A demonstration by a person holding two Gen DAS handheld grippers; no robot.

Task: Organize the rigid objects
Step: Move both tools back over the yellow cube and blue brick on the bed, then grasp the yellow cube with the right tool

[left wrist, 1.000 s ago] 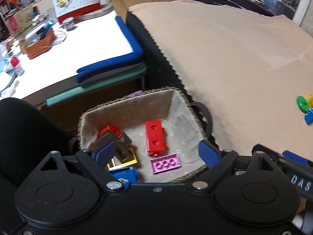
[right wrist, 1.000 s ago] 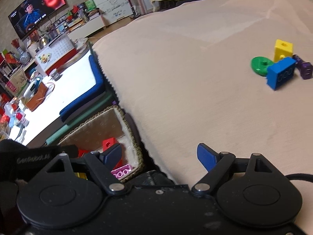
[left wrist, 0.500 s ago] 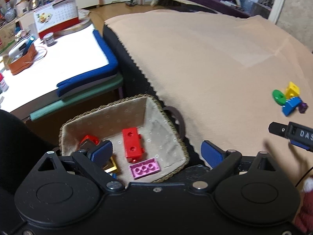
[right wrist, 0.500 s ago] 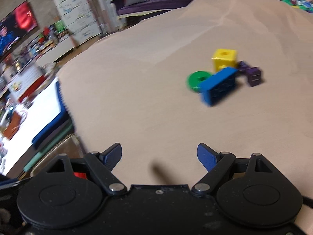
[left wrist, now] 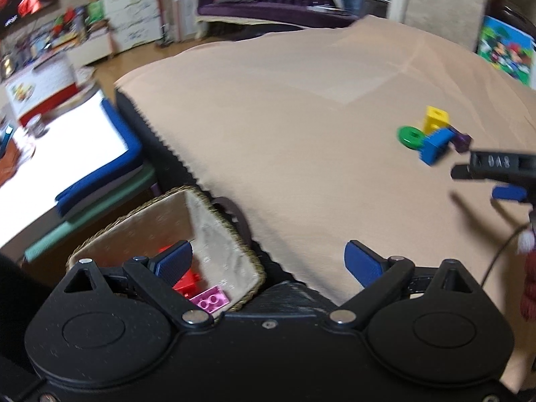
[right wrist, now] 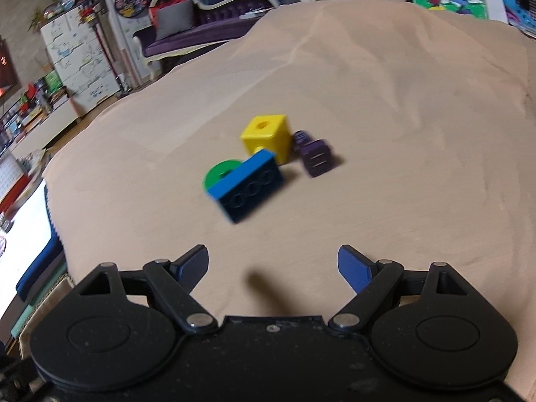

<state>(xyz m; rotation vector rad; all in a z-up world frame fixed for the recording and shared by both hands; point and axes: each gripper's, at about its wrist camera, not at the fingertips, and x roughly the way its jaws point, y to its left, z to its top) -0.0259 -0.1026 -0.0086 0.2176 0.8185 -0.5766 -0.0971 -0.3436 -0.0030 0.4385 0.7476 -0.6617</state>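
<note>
A blue brick (right wrist: 249,186) lies on the beige cloth (right wrist: 402,134), touching a green ring (right wrist: 219,176) and a yellow cube (right wrist: 268,137), with a purple piece (right wrist: 316,157) beside them. My right gripper (right wrist: 271,251) hovers just short of this cluster, open and empty. In the left wrist view the same blue brick (left wrist: 435,144) sits far right, with one of the right gripper's fingers (left wrist: 495,162) near it. My left gripper (left wrist: 268,249) is open and empty above the edge of a lined basket (left wrist: 234,244) that holds a red brick (left wrist: 187,279) and a pink brick (left wrist: 209,301).
The basket stands below the cloth's left edge, next to a low white table with a blue mat (left wrist: 100,154). A purple sofa (right wrist: 201,30) and shelves stand behind. A thin cable (left wrist: 495,258) trails at the right.
Both grippers have swung right. The basket has slid to the lower left of the left wrist view, and the toy cluster is now nearer and central for the right gripper. Both stay open.
</note>
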